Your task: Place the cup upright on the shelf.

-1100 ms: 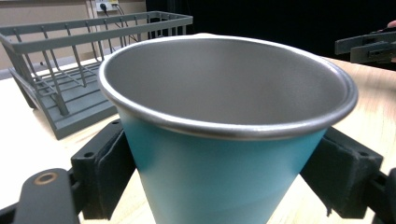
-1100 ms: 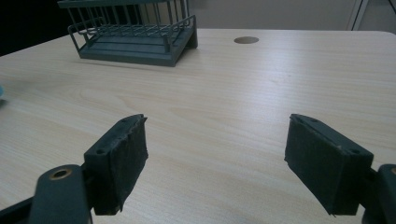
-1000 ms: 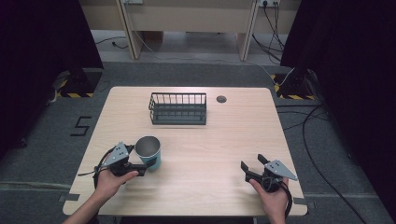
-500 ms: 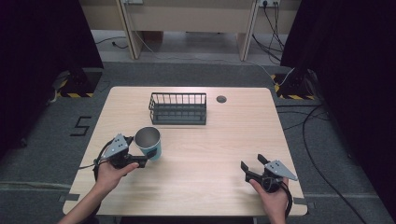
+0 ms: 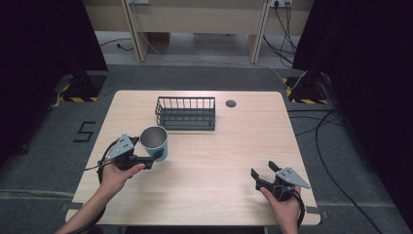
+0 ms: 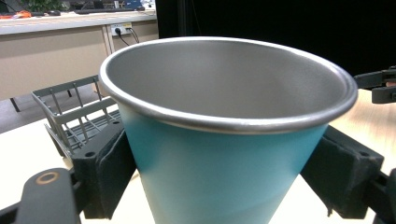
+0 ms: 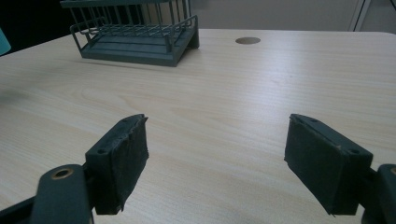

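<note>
A teal cup (image 5: 155, 142) with a bare metal inside is held upright over the table's left half, a short way in front of the wire basket (image 5: 186, 113). My left gripper (image 5: 157, 155) is shut on the cup's lower wall. In the left gripper view the black pads (image 6: 109, 168) press on both sides of the cup (image 6: 219, 154), whose rim hides the table beyond. My right gripper (image 5: 262, 169) rests near the front right of the table, open, with bare wood between its pads (image 7: 126, 154).
The dark wire basket (image 7: 135, 32) stands empty at the back centre of the light wooden table (image 5: 219, 161). A round cable hole (image 5: 231, 103) lies to its right. Black curtains and cables surround the table on the floor.
My left gripper has carried the cup away from the person, toward the basket, and the cup looks raised off the table. The right gripper has stayed put.
</note>
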The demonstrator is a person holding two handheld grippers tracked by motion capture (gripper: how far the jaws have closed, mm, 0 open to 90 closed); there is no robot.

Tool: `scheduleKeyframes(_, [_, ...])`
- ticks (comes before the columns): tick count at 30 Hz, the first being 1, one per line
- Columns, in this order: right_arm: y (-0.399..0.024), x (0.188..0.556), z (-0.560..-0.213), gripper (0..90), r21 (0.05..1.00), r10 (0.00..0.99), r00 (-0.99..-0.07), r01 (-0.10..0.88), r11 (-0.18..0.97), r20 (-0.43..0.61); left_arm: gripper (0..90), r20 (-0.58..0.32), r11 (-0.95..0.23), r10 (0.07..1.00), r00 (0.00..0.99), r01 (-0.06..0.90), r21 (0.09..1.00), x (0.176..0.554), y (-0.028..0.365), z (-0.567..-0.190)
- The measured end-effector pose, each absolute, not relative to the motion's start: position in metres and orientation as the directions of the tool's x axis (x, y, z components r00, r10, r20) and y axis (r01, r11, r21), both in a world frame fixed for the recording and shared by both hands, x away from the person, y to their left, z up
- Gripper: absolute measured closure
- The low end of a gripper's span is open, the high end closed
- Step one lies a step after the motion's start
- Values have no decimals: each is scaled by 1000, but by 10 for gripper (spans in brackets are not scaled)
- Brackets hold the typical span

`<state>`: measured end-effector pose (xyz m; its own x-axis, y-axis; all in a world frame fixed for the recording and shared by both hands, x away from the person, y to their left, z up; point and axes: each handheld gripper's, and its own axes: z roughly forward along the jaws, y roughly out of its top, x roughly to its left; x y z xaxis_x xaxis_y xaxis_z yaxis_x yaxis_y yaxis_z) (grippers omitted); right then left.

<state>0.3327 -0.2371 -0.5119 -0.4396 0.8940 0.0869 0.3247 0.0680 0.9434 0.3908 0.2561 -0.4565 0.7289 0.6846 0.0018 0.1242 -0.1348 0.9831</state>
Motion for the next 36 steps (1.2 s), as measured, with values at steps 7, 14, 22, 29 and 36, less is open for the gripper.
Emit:
scheduleKeyframes(7, [-237,333,-512,221,944,894,-440,322,71,83,158,5,-134,686,727,120,984,397,254,-453])
scheduleKeyframes(14, [-238,333,-512,221,944,894,-441,323,70,84,159,9,-137,687,727,117,984,402,251,-447])
scheduleKeyframes(22, [-238,333,-512,222,943,893,-441,326,68,88,159,15,-139,687,727,110,984,408,247,-442])
scheduleKeyframes(29, [-238,333,-512,223,943,893,-441,326,68,88,159,15,-135,691,723,108,985,414,246,-438])
scheduleKeyframes(36, [-237,333,-512,222,942,892,-443,330,66,93,159,19,-139,693,720,107,984,418,245,-435])
